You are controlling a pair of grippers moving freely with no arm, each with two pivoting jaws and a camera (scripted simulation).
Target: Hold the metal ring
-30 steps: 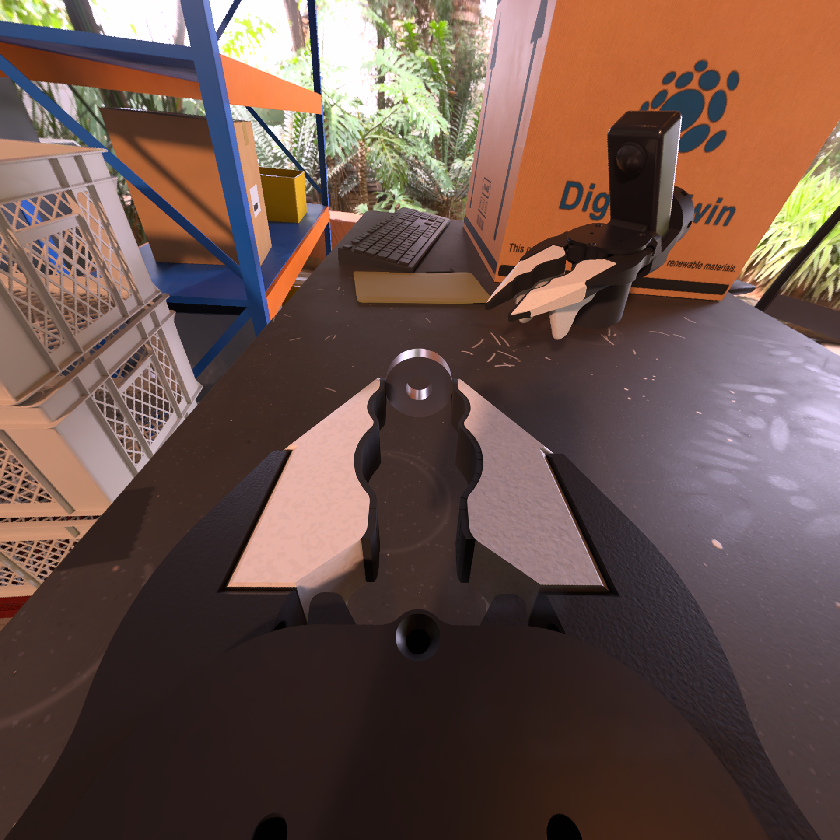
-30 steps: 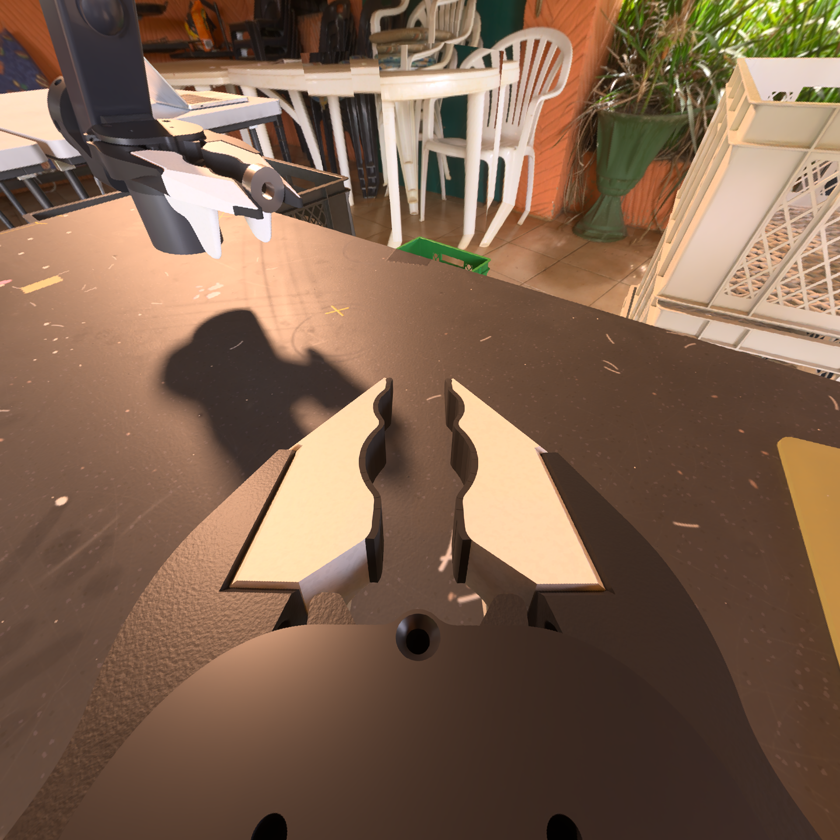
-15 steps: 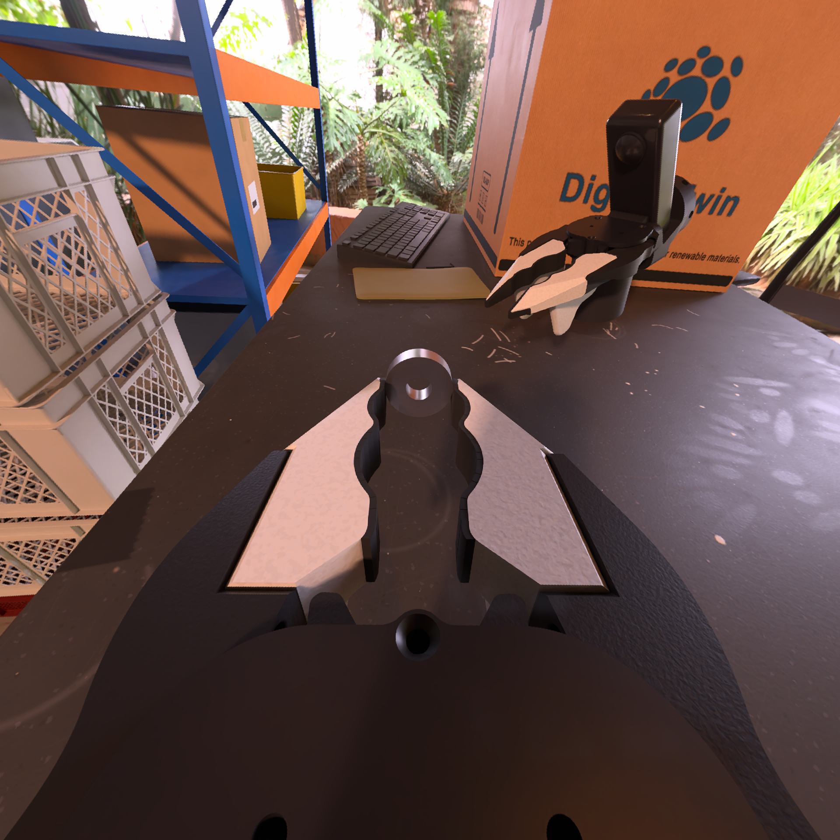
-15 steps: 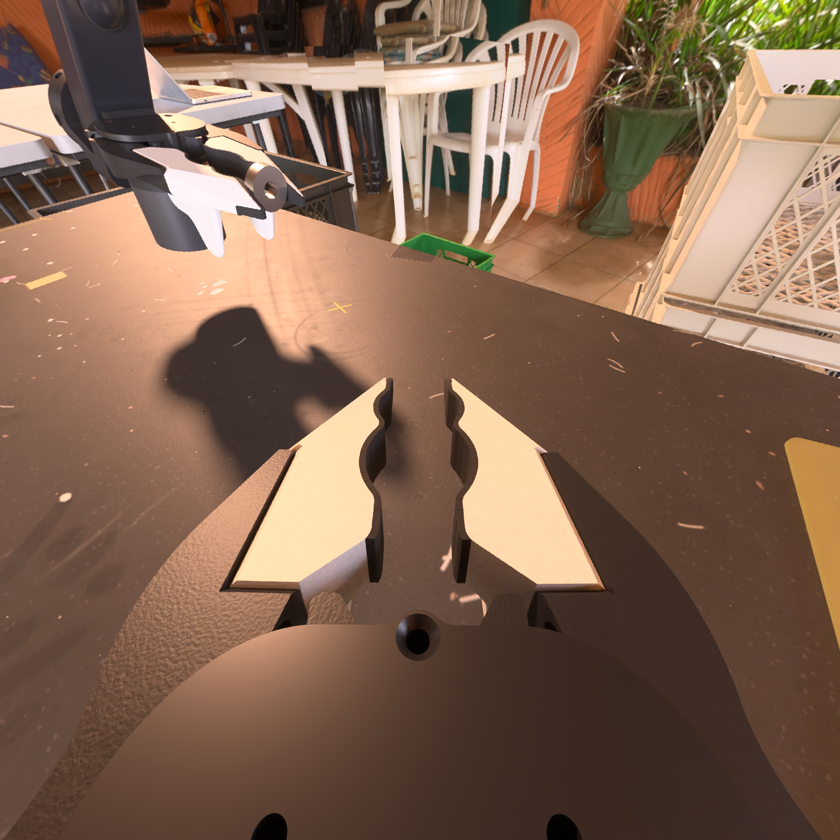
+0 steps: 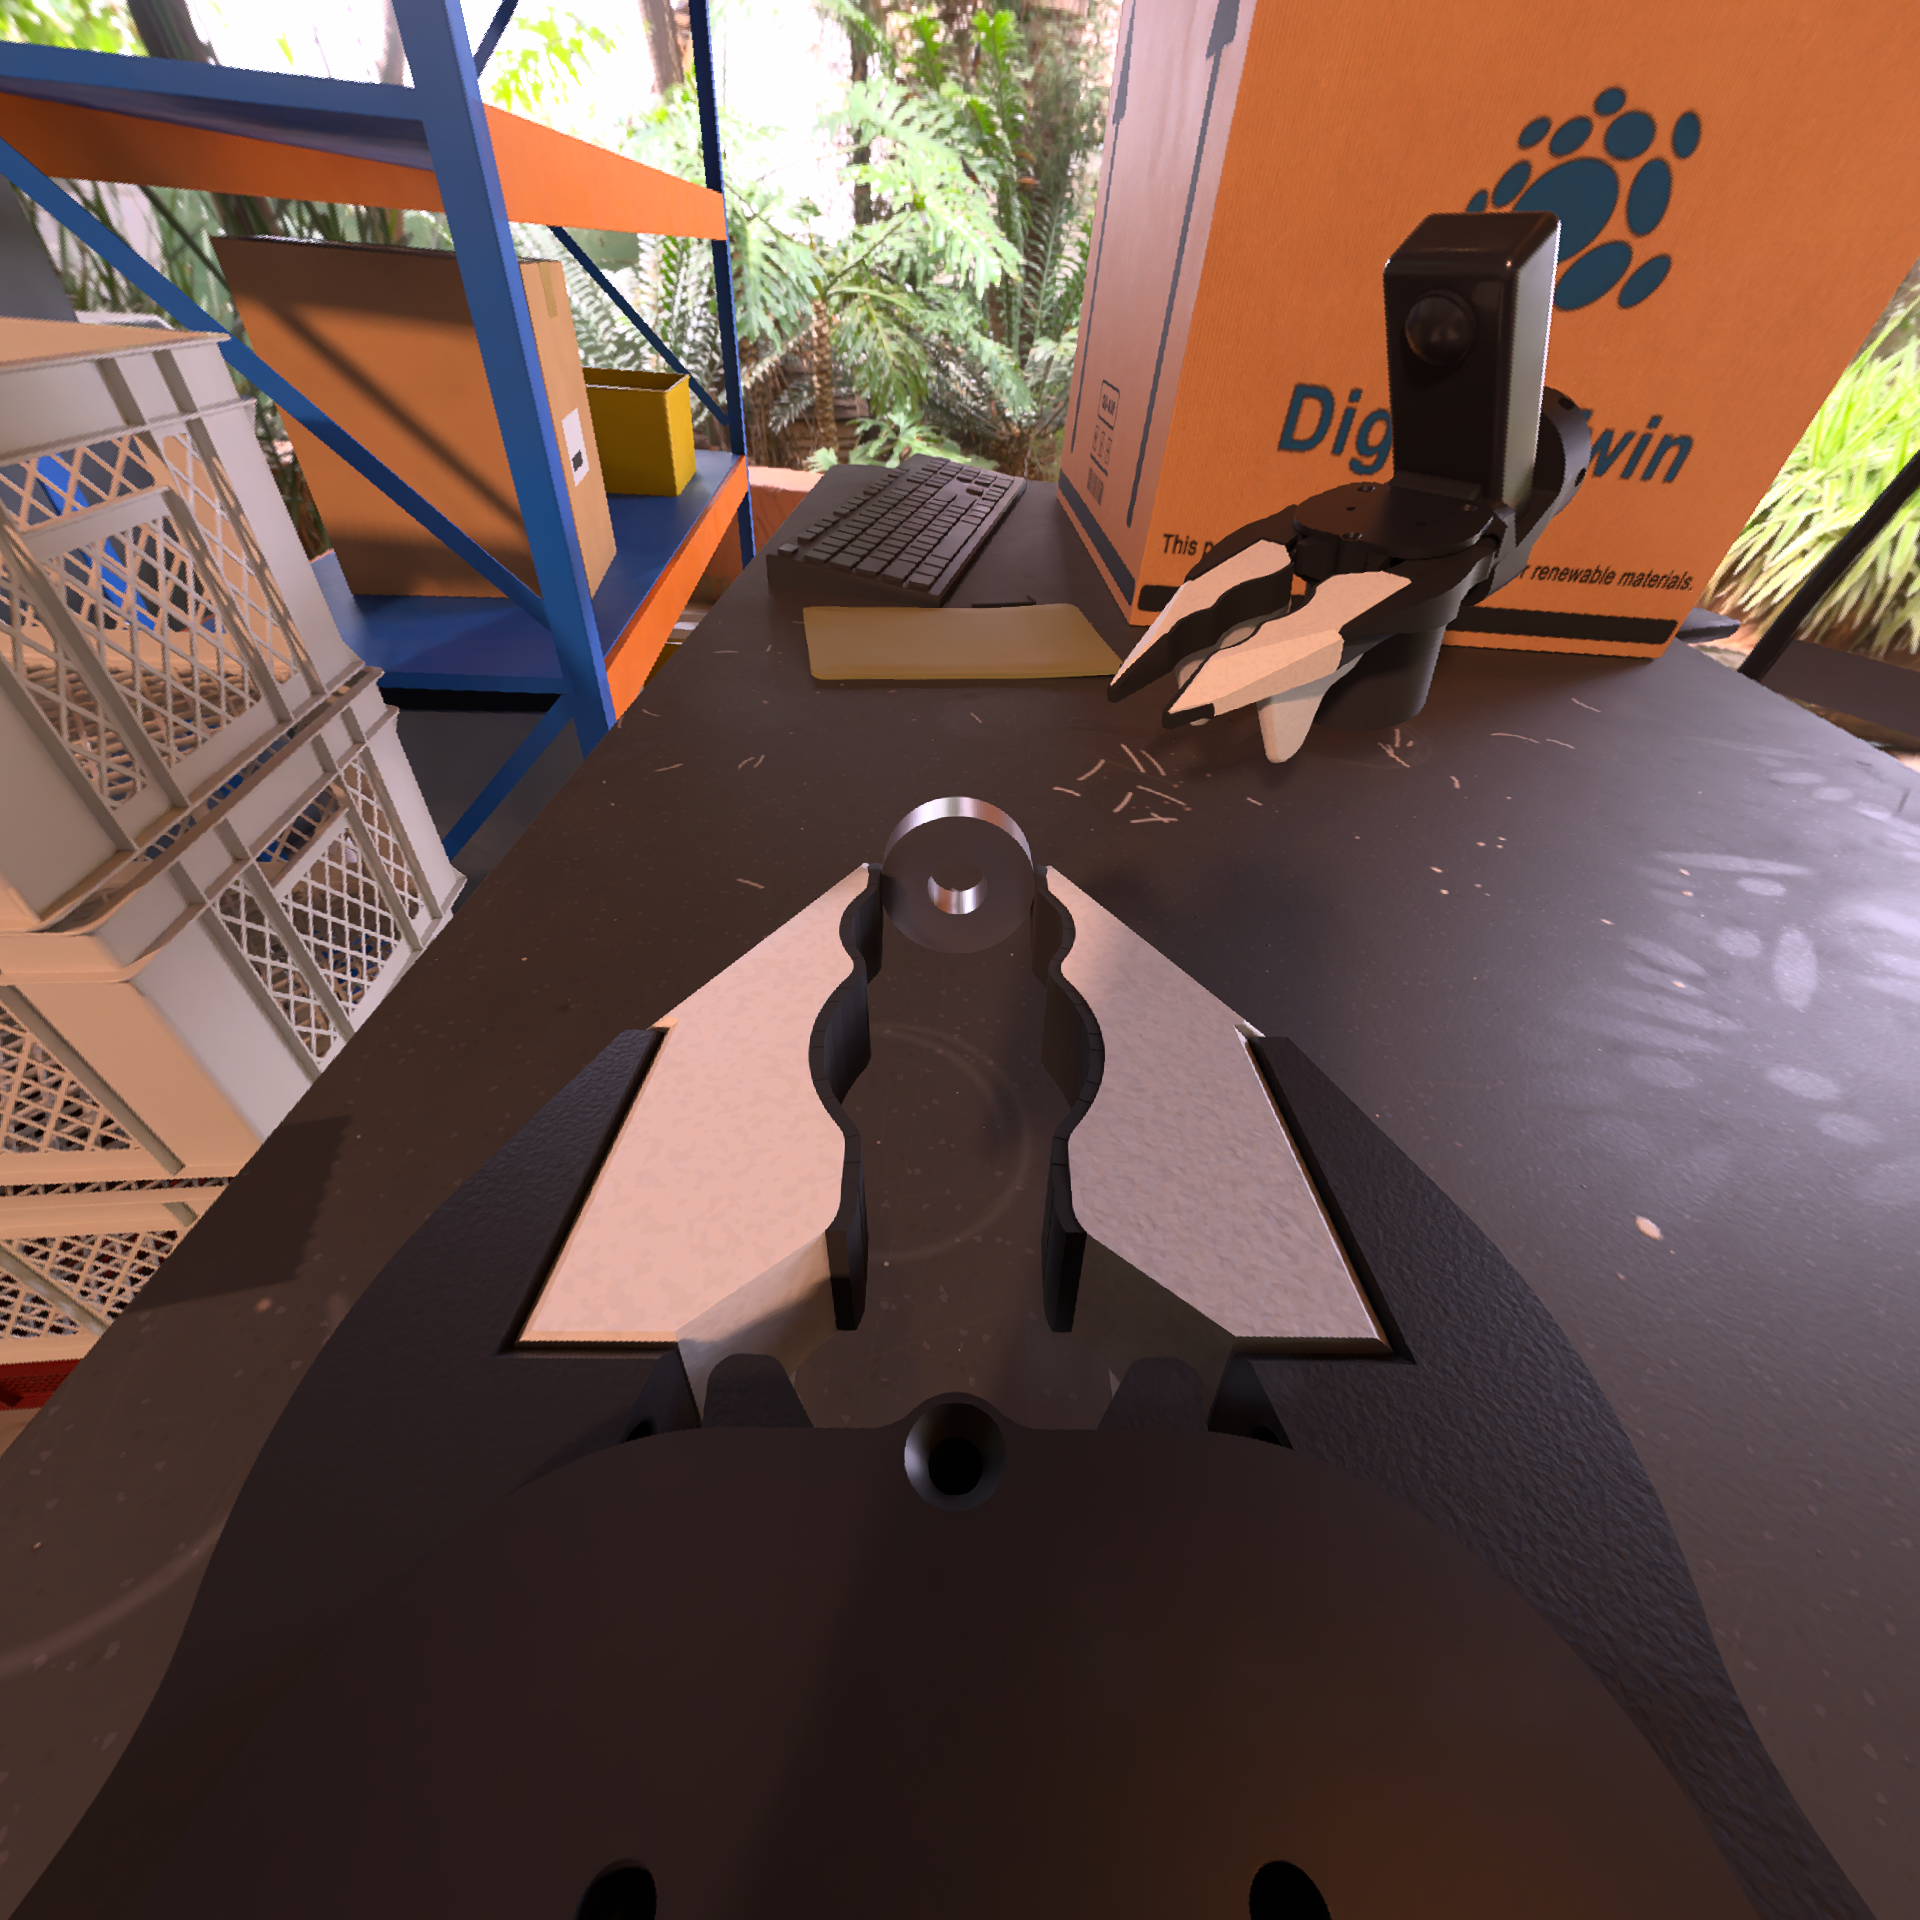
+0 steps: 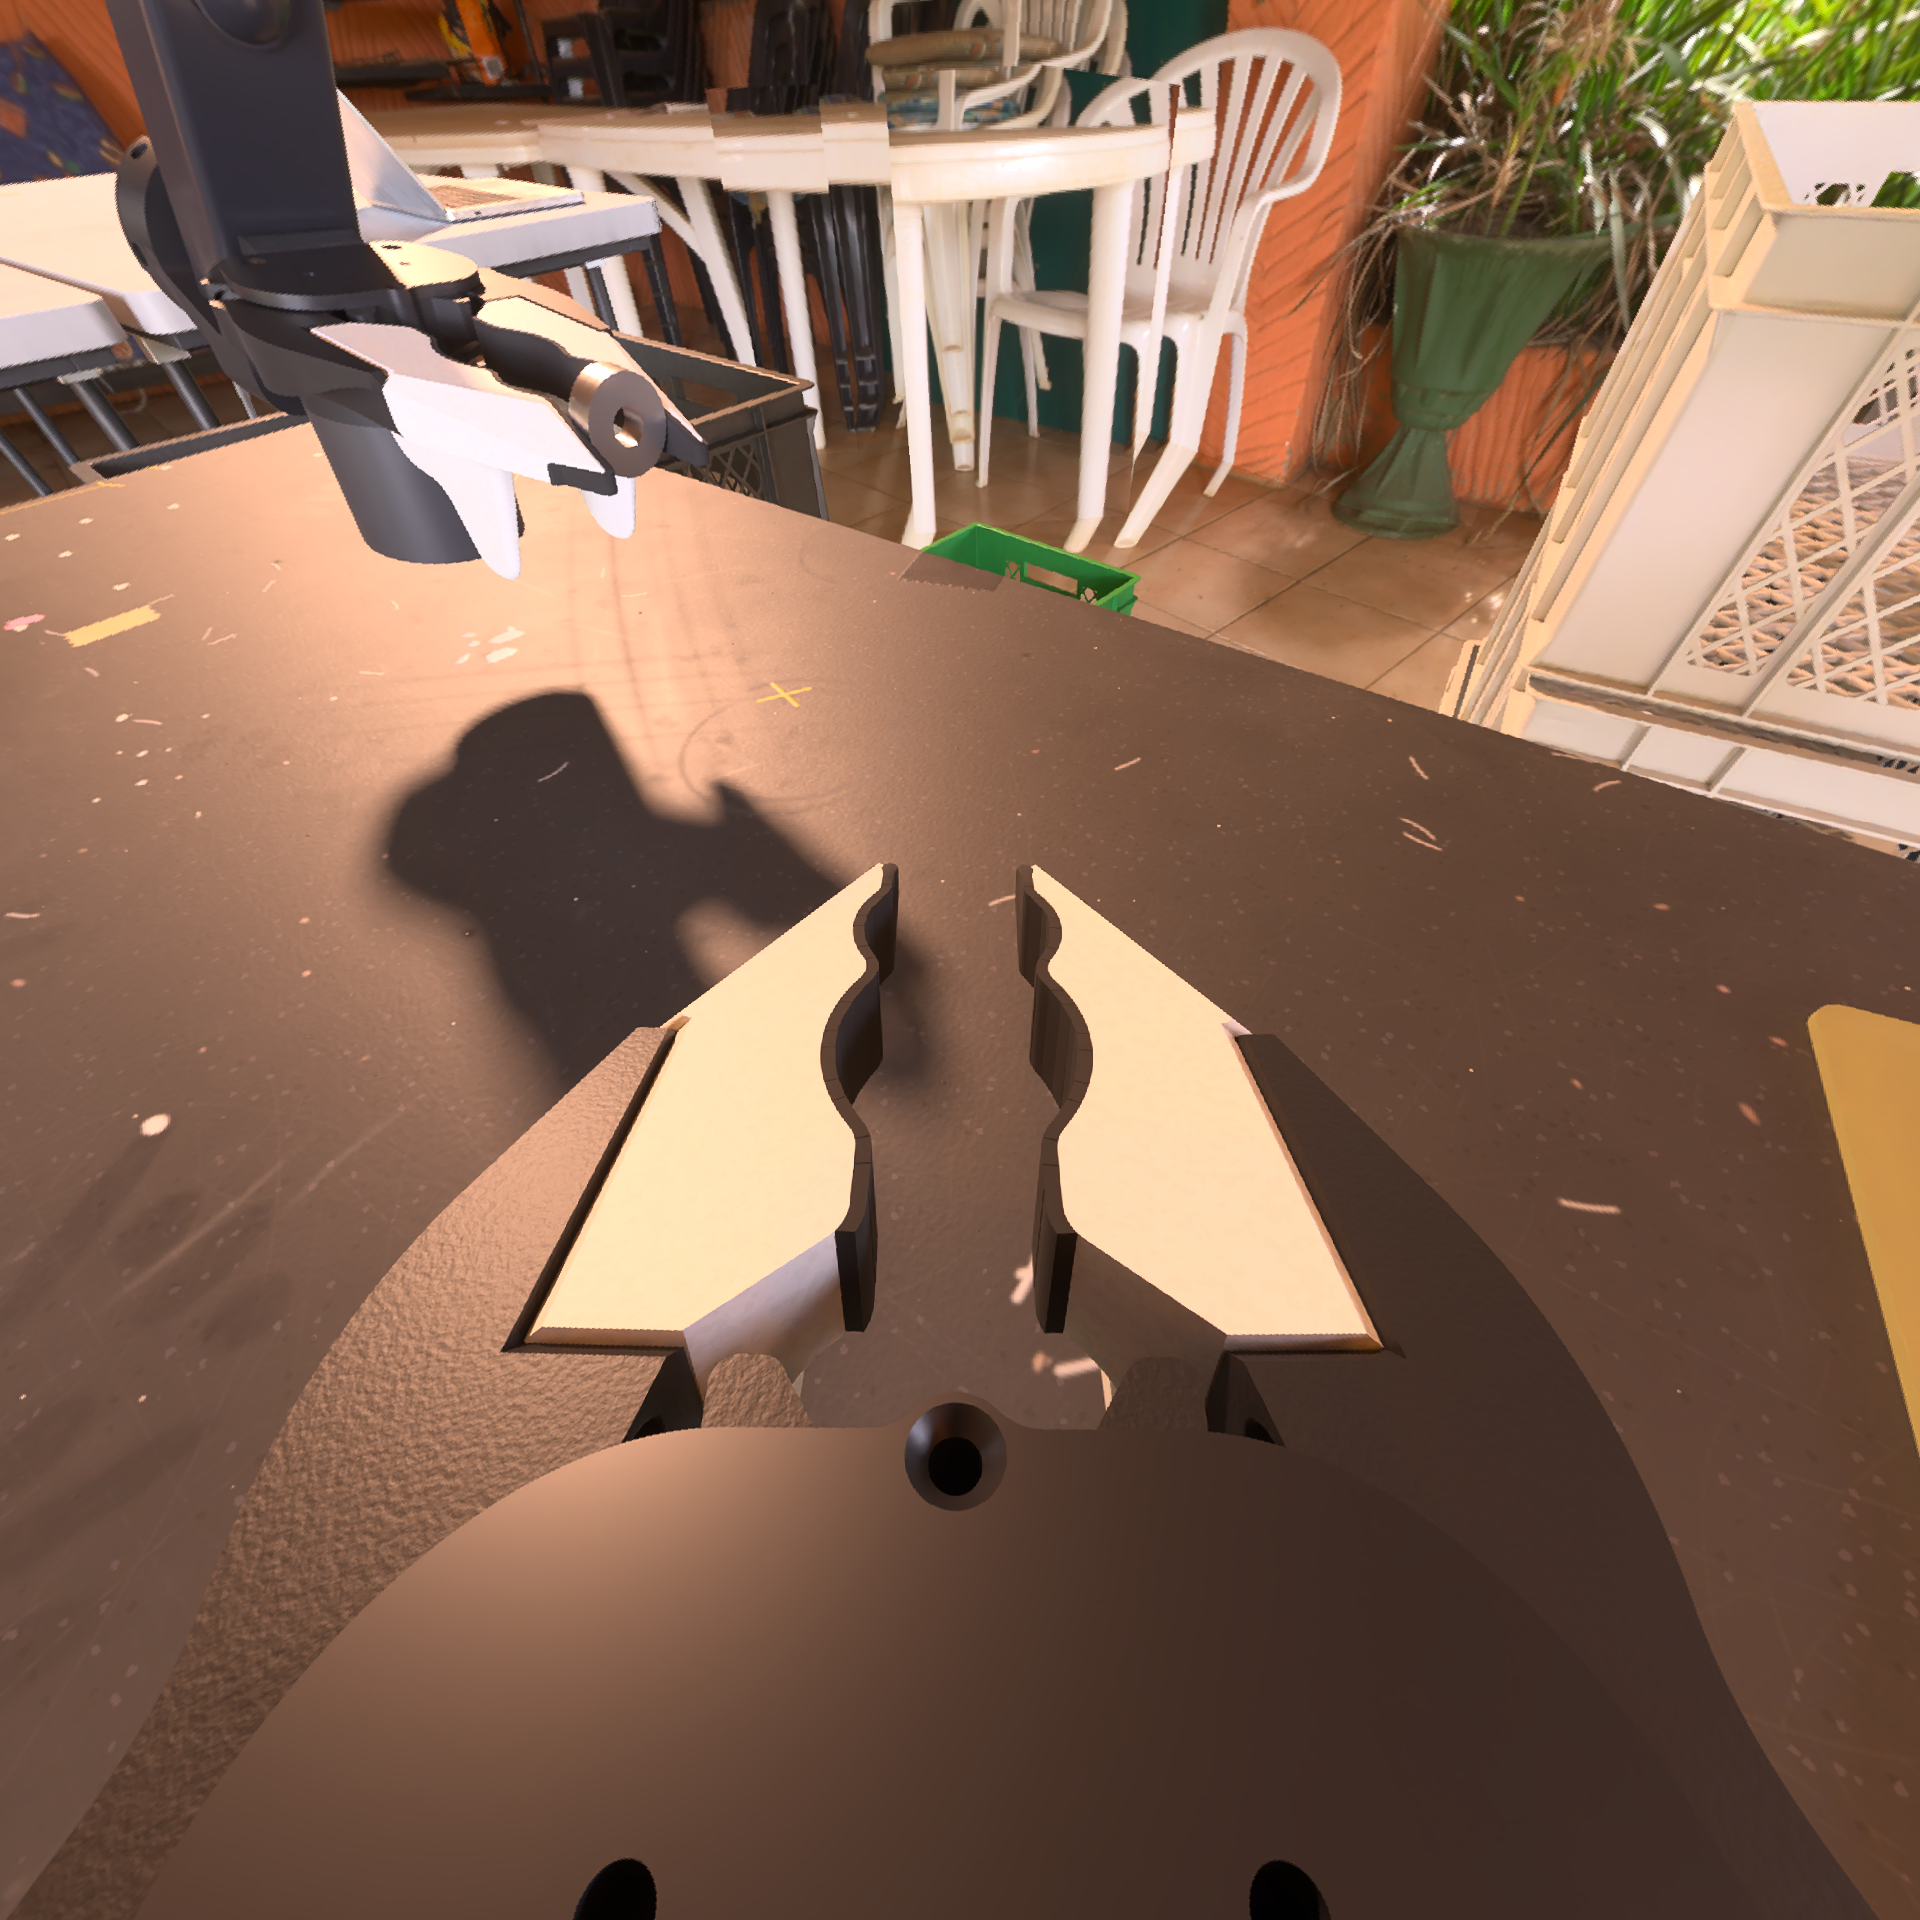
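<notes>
Little has shifted over the past second: the left gripper (image 5: pixel 956 883) still pinches the metal ring (image 5: pixel 957 886) between its fingertips, its flat face and centre hole toward the camera, clear of the dark tabletop (image 5: pixel 1558 1039). Left of the fingers (image 5: pixel 727 1122) stand stacked white lattice crates (image 5: pixel 156 779) and a blue and orange shelf rack (image 5: pixel 499 364); ahead of the tips lie a black keyboard (image 5: pixel 904 525) and a yellow pad (image 5: pixel 956 639); to the right an orange cardboard box (image 5: pixel 1351 260) rises behind the right gripper (image 5: pixel 1158 696). From the right wrist, that gripper's own fingers (image 6: pixel 748 1122) stand parted and empty above the tabletop, with the ring-bearing left gripper up to their left and its shadow (image 6: pixel 582 831) below.
</notes>
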